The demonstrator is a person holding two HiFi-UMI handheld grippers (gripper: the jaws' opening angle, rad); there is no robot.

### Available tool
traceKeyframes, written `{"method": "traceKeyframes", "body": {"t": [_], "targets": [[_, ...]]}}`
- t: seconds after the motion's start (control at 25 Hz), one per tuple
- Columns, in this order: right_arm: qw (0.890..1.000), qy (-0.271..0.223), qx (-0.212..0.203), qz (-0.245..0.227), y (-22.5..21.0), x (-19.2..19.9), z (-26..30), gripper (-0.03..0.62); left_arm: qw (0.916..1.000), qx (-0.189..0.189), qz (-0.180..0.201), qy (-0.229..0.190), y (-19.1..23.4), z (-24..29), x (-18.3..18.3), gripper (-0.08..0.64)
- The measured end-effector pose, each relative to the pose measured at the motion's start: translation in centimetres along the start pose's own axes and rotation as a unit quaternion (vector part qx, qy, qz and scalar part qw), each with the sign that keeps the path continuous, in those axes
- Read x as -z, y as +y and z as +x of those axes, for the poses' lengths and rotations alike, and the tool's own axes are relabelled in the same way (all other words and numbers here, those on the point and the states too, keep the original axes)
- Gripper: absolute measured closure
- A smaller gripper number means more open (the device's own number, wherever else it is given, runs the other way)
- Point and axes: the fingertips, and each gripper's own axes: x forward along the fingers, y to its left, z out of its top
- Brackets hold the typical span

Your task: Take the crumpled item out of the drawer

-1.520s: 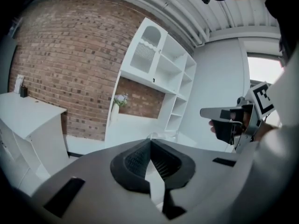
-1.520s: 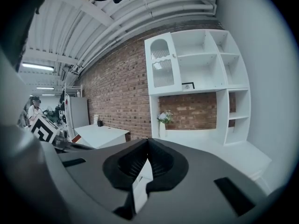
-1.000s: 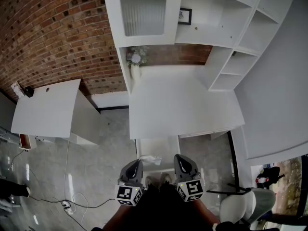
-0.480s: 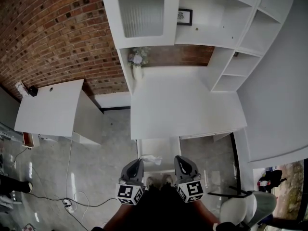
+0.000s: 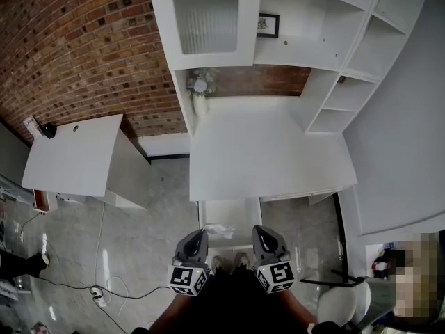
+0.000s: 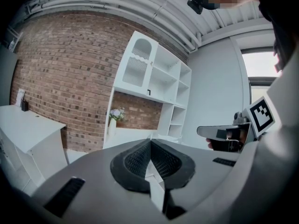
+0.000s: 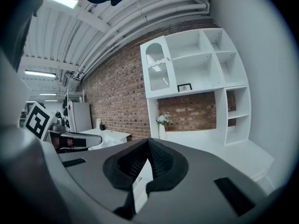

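An open white drawer (image 5: 229, 213) sticks out below the front edge of the white desk (image 5: 271, 152). A crumpled white item (image 5: 217, 230) lies at the drawer's left front. My left gripper (image 5: 197, 238) is held just in front of it, with jaws shut and nothing between them. My right gripper (image 5: 261, 235) is level with it to the right, also shut and empty. In the left gripper view the pads (image 6: 161, 160) meet at the tip. The right gripper view shows its pads (image 7: 160, 159) together too.
A white hutch (image 5: 278, 26) with shelves rises behind the desk, with a flower vase (image 5: 199, 92) at its left. A low white cabinet (image 5: 76, 157) stands to the left against the brick wall. Cables (image 5: 97, 294) lie on the floor; a chair (image 5: 344, 301) stands at lower right.
The head view has drifted slightly. Both grippers stay shut in the same place before the drawer.
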Motion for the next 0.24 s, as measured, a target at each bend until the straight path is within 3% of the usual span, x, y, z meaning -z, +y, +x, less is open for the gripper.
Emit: {"method": "traceKeyframes", "body": {"t": [0.24], "targets": [[1.0, -0.002, 0.001, -0.001, 0.3, -0.18, -0.29, 0.58, 1.0, -0.003, -0.003, -0.001, 0.05, -0.5, 0.07, 0.537]]}}
